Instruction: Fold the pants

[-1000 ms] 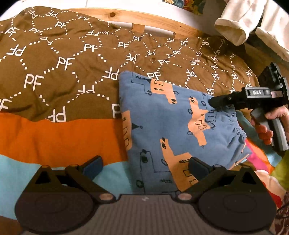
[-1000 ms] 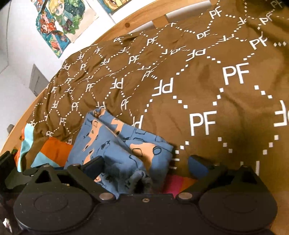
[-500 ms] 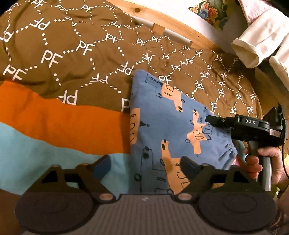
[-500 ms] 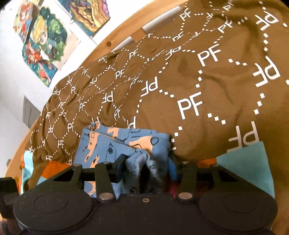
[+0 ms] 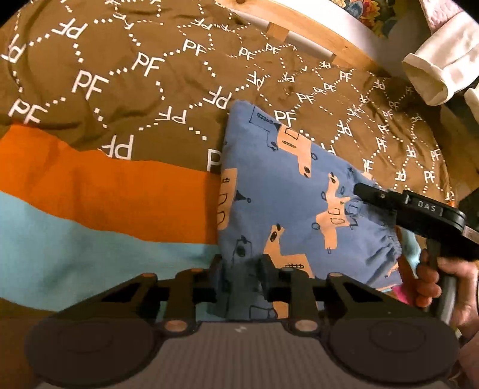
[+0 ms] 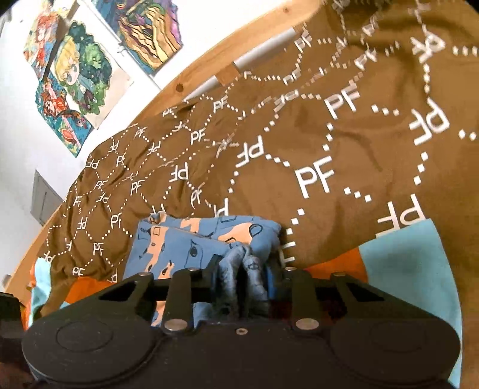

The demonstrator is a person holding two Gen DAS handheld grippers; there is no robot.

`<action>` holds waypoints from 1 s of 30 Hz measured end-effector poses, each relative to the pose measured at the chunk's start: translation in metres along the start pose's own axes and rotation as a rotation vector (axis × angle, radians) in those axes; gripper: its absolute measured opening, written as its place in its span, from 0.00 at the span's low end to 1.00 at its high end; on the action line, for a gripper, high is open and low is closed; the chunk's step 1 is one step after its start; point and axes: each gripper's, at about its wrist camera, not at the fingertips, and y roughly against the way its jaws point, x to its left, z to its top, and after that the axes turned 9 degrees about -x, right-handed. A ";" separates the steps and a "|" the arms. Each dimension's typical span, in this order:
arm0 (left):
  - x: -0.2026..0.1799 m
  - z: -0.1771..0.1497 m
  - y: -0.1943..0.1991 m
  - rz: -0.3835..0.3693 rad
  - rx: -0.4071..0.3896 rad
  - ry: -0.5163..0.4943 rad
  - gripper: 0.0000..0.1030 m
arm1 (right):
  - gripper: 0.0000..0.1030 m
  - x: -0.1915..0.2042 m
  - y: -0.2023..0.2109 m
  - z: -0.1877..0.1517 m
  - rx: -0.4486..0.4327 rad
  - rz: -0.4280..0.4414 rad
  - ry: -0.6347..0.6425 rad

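The blue pants with orange animal prints lie folded on the bed. My left gripper is shut on their near edge. My right gripper is shut on the bunched elastic waistband; in the left wrist view it pinches the pants' right side, held by a hand. In the right wrist view the pants show as a stacked fold ahead of the fingers.
A brown "PF" patterned blanket covers the bed, with orange and light blue bands nearer me. A wooden bed rail runs along the far side. White cloth hangs at the upper right. Posters hang on the wall.
Both grippers have closed on the pants: the right on the waistband half a second ago, the left on the near edge just now. The left view has shifted right and closer.
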 end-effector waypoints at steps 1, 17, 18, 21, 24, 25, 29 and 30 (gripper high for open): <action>-0.003 0.000 0.000 0.004 -0.003 -0.016 0.23 | 0.26 0.007 0.002 -0.001 -0.012 -0.012 0.035; -0.005 -0.003 0.002 0.017 -0.020 -0.026 0.18 | 0.24 0.042 0.011 -0.008 -0.052 -0.094 0.270; -0.005 -0.002 0.002 0.016 -0.020 -0.029 0.18 | 0.24 0.040 0.012 -0.008 -0.056 -0.091 0.257; -0.008 0.000 0.006 0.010 -0.035 -0.038 0.15 | 0.23 0.049 0.015 -0.008 -0.073 -0.093 0.302; -0.013 0.002 0.012 0.012 -0.063 -0.076 0.14 | 0.22 0.062 0.020 -0.006 -0.087 -0.086 0.357; -0.015 0.003 0.015 0.014 -0.075 -0.095 0.14 | 0.22 0.065 0.021 -0.003 -0.086 -0.075 0.350; -0.029 0.011 0.028 -0.008 -0.136 -0.162 0.14 | 0.21 0.075 0.025 0.020 -0.083 -0.039 0.351; -0.032 0.013 0.031 -0.015 -0.153 -0.174 0.14 | 0.21 0.079 0.028 0.026 -0.091 -0.032 0.362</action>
